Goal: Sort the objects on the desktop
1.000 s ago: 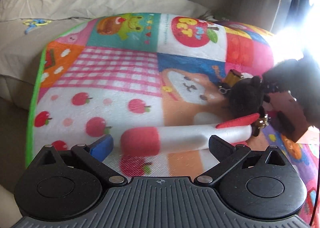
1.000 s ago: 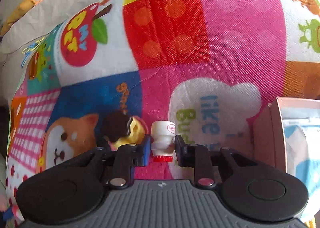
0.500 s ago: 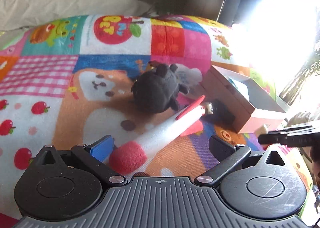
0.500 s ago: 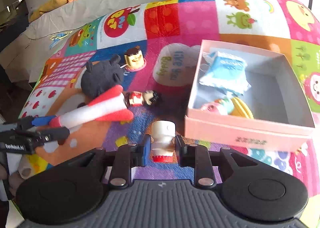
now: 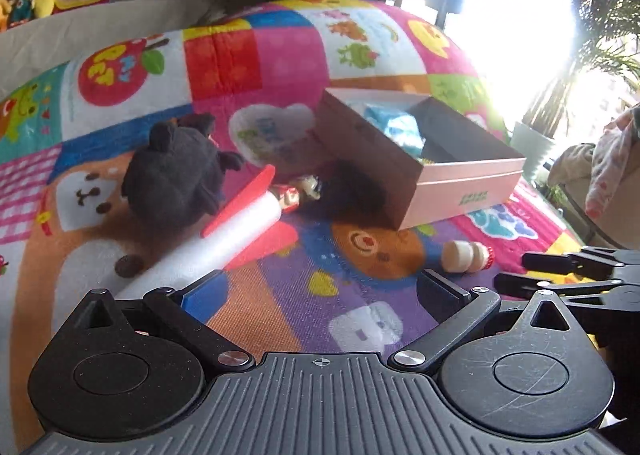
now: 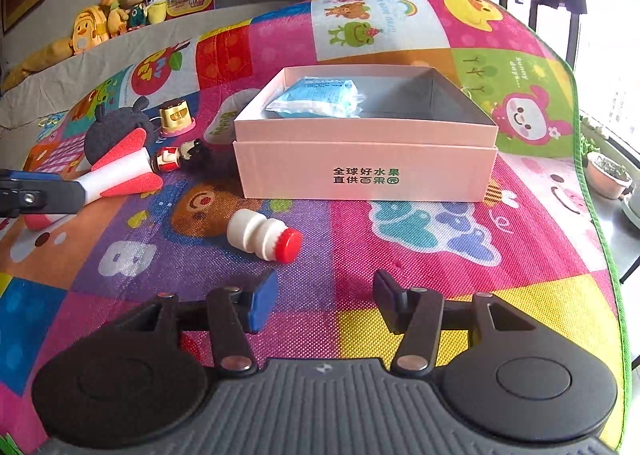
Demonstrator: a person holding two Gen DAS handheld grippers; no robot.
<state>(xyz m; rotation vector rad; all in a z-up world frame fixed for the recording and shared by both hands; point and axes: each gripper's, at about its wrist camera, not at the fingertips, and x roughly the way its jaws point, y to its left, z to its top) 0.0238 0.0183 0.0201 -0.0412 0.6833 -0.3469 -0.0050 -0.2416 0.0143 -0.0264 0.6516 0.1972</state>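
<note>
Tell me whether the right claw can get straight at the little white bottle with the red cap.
Probably yes. The bottle lies on its side on the mat just ahead of the right claw, whose jaws are opening with nothing between them or in the way.

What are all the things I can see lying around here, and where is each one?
Colourful patchwork cartoon play mat: one, many colours, under everything.
Pink open cardboard box: one, pink, middle of the mat.
Blue and white plastic packet: one, inside the box.
Small white bottle with a red cap: one, lying on its side in front of the box.
White foam rocket with red fins: one, left of the box.
Dark grey plush toy: one, beside the rocket.
Small red and black figurine: one, lying between rocket and box.
Gold and brown pudding-shaped toy: one, behind the figurine.
Yellow stuffed toys: several, on the far ledge.
Left gripper: black, open, empty.
Right gripper: black, jaws opening, empty.
</note>
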